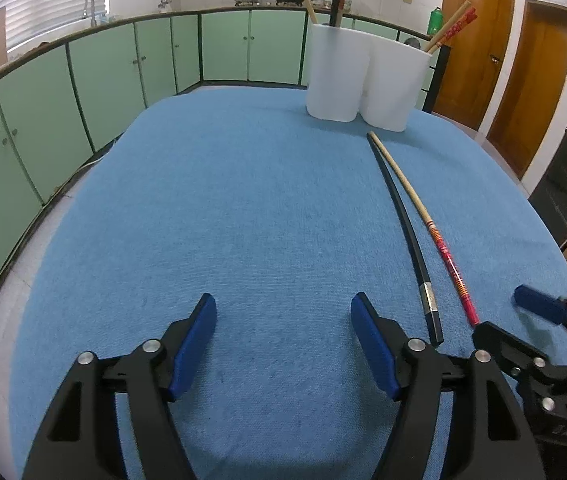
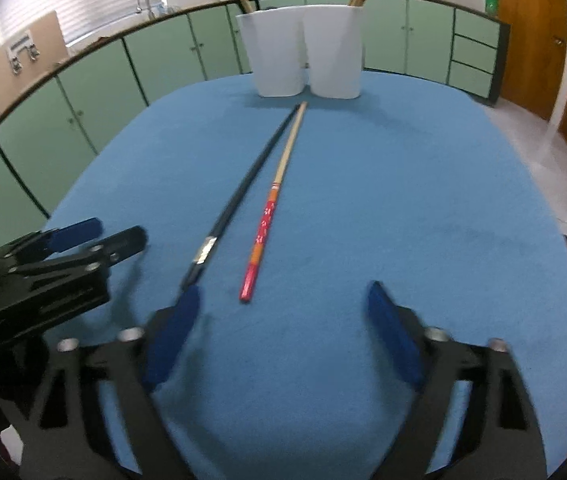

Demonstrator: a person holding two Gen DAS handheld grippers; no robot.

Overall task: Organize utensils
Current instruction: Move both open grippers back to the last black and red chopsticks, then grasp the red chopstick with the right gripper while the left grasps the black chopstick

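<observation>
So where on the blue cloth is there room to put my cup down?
The blue cloth is bare all along its left side, toward the green cabinets, and also right of the red chopstick. It is crowded in the middle strip, where the black chopstick lies beside it, below the white holder.

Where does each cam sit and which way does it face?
Left wrist: on the left hand-held gripper, angled down across the blue cloth toward the white holder; its open jaws show, the right hand-held gripper at the right edge.
Right wrist: on the right hand-held gripper, same heading; open jaws show, the left one at left.
Shared: black chopstick, red chopstick, holder, cloth.
</observation>
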